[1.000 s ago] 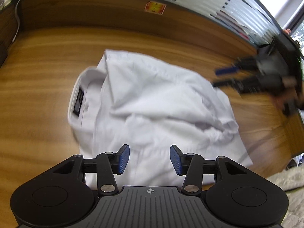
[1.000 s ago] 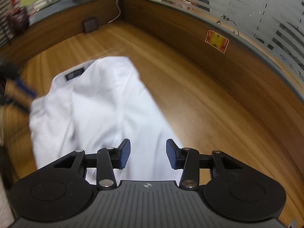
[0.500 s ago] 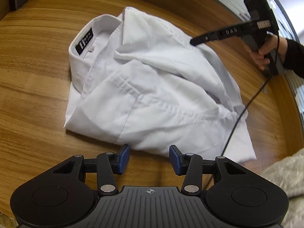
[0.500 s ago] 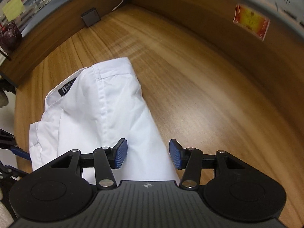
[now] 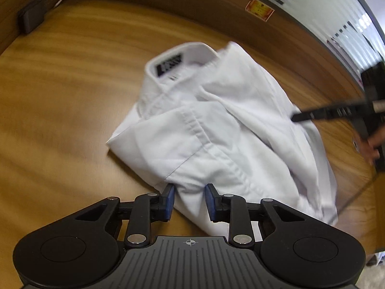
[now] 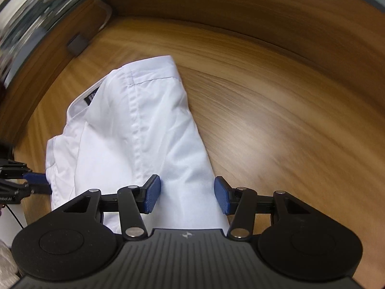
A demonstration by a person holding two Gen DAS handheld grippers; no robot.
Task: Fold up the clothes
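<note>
A white collared shirt (image 5: 216, 130) lies partly folded and rumpled on the wooden table; its collar with a dark label (image 5: 168, 66) faces away. My left gripper (image 5: 189, 201) is open, its blue pads either side of the shirt's near edge. My right gripper (image 6: 187, 196) is open over the shirt's right side (image 6: 144, 130); it also shows in the left wrist view (image 5: 312, 115) as a dark blurred finger touching the cloth. The left gripper shows at the left edge of the right wrist view (image 6: 28, 180), by the shirt's edge.
The wooden table (image 5: 60, 120) has a raised wooden back wall (image 5: 168, 7) with an orange sticker (image 5: 259, 9). A small dark block (image 5: 31, 18) sits at the far left corner. A pale textured cloth (image 6: 7, 262) lies off the near edge.
My left gripper has moved in until its pads flank the shirt's near edge. My right gripper has opened wider and sunk lower over the shirt's right side. Both views are motion-blurred.
</note>
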